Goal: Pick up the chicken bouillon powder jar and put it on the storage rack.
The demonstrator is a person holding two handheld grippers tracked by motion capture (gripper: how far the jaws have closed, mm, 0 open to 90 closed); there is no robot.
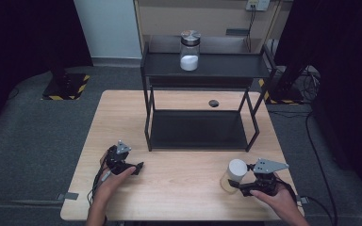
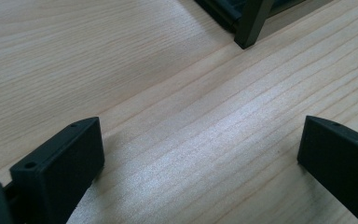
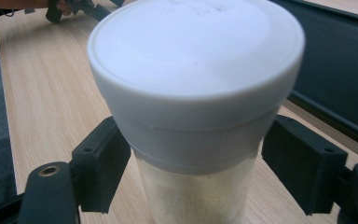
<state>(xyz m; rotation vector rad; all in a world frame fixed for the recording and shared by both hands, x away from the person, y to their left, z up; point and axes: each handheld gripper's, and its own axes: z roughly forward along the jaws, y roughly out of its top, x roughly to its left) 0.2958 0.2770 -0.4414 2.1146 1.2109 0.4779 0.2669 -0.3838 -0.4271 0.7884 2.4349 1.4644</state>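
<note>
A jar with a white lid point(image 1: 236, 170) and pale grainy contents stands on the wooden table point(image 1: 184, 181) at the front right. My right gripper point(image 1: 238, 185) comes at it from the near side. In the right gripper view the jar point(image 3: 196, 93) sits between the two black pads point(image 3: 100, 163), which press against its sides just under the lid. My left gripper point(image 1: 139, 165) rests at the front left of the table. Its jaws point(image 2: 200, 154) stand wide apart over bare wood with nothing between them.
A black two-level metal rack point(image 1: 202, 66) stands at the back middle of the table, its lower shelf bare. A glass jar with a metal lid point(image 1: 189, 49) and white powder sits on the top shelf. A small dark disc point(image 1: 213, 103) lies behind the rack's lower shelf.
</note>
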